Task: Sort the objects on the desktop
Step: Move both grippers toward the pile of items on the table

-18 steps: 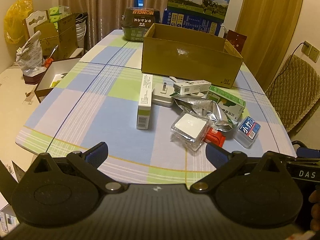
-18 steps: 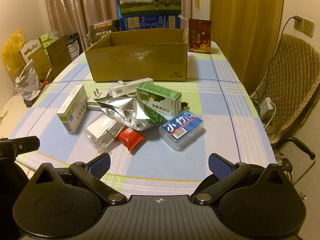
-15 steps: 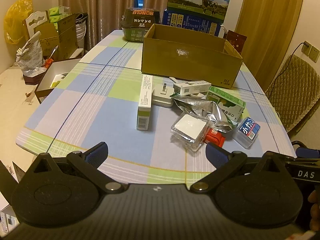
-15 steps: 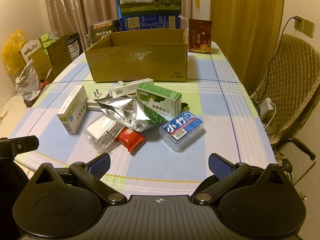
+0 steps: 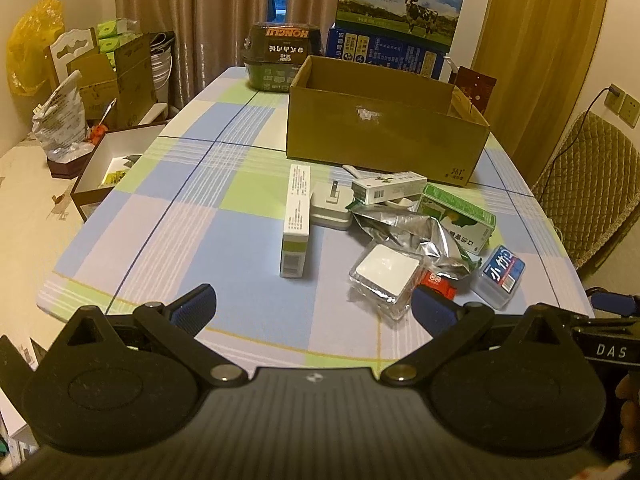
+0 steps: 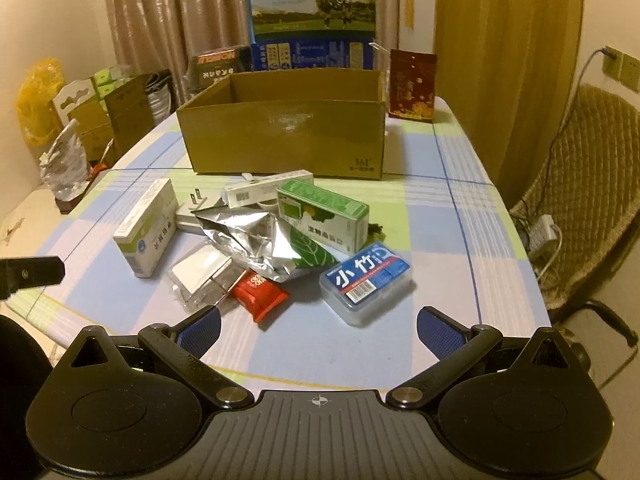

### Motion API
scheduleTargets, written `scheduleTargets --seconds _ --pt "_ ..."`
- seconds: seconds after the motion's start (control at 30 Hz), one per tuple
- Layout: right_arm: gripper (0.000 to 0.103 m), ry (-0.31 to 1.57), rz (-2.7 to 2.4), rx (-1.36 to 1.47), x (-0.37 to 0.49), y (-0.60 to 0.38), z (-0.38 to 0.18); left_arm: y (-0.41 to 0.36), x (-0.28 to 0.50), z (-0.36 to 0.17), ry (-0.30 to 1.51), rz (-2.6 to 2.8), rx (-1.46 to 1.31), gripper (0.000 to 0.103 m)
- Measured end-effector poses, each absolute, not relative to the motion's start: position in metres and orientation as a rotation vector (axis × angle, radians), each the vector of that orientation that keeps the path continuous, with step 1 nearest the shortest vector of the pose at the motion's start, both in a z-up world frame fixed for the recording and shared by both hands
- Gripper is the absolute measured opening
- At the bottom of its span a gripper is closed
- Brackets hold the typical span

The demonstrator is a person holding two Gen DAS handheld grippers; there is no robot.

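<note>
Two hand-held grippers hover at the near edge of a bench covered in a blue, green and white checked cloth. The left hand-held gripper has its blue-padded fingers spread wide and holds nothing; the right hand-held gripper is likewise spread wide and empty.

Seen from the right wrist, a jumble of small objects lies at about 12 o'clock, mid-bench. Nearest, at 1 o'clock, sits a clear plastic case with a blue label. At 11 o'clock lie a red snack packet and, touching it, a clear packet holding a white square. A crumpled silver foil bag sprawls over the middle of the heap, overlapping both packets. A green and white carton rests against the foil's far side. Farther left, at 10 o'clock, lies a white and green medicine box, with a white plug adapter just beside it and a slim white box behind.

Beyond the heap, at 12 o'clock, stands an open brown cardboard box, its near wall facing the grippers. Behind it rises a tall milk carton case, with a red packet upright at 1 o'clock.

From the left wrist, an open shallow box sits off the bench's left side at 10 o'clock, and a padded chair stands at 2 o'clock.
</note>
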State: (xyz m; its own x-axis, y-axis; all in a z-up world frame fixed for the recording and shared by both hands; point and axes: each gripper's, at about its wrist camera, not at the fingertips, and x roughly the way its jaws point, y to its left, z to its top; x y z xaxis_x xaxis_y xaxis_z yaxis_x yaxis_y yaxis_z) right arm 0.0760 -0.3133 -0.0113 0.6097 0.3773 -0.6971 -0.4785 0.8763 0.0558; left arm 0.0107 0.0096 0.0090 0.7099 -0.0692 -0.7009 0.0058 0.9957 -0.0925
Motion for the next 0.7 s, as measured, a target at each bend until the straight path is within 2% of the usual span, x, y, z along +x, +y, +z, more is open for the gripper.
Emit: scheduleTargets --seconds 0.47,0.7 --pt "0.101 0.756 0.584 -0.275 0.106 -0.317 -0.018 -0.016 0.043 -0.007 0.846 -0.271 0.098 0.102" --pt "0.101 0.808 0.676 -0.407 0.136 -0.315 -0.025 -0.035 0.070 -0.021 0.858 -0.384 0.202 0.097"
